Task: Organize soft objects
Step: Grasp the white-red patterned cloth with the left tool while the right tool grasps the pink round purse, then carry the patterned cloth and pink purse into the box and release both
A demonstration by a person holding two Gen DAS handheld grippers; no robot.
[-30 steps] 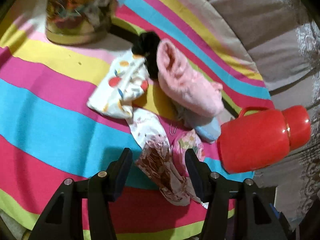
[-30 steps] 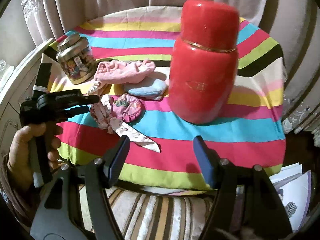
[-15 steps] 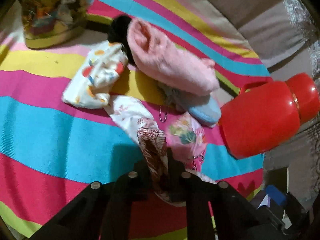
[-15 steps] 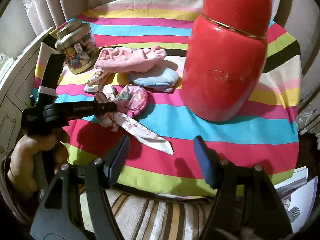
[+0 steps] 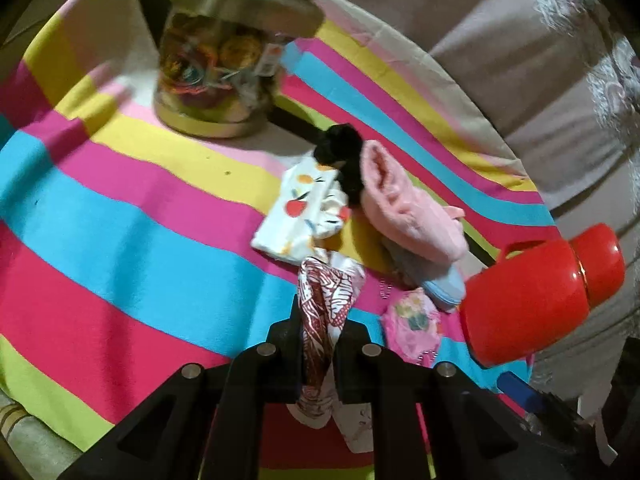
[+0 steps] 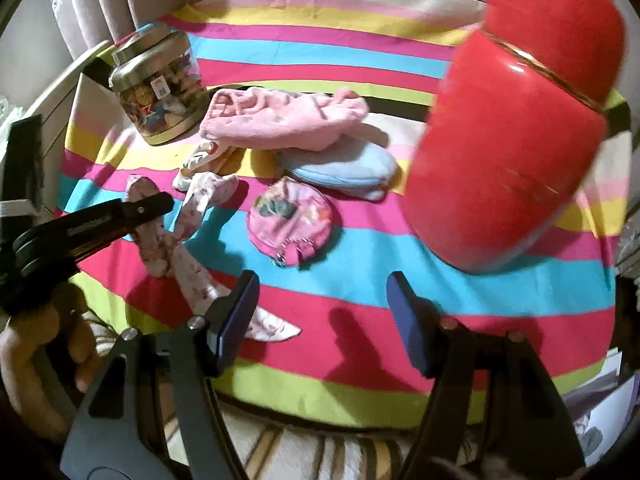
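My left gripper (image 5: 321,322) is shut on a long patterned cloth strip (image 5: 326,292), whose red-and-white end stands up between the fingers. In the right wrist view the same gripper (image 6: 150,208) holds the strip (image 6: 188,256) raised at the left, its tail trailing on the striped tablecloth (image 6: 500,288). A pink fuzzy sock (image 6: 280,120), a light blue pouch (image 6: 344,168), a pink floral pouch (image 6: 290,220) and a white fruit-print cloth (image 5: 300,216) lie together. A black scrunchie (image 5: 340,152) sits behind them. My right gripper (image 6: 322,286) hangs open over the front stripes, with nothing between its fingers.
A big red flask (image 6: 512,152) stands at the right of the table, close to the pouches. A lidded glass jar (image 6: 156,84) of colourful bits stands at the back left. Curtains hang behind. A person's hand (image 6: 36,360) holds the left gripper's handle.
The left gripper went from open around the cloth strip to shut on it, then drew it up and back. The right gripper came closer to the table and lower.
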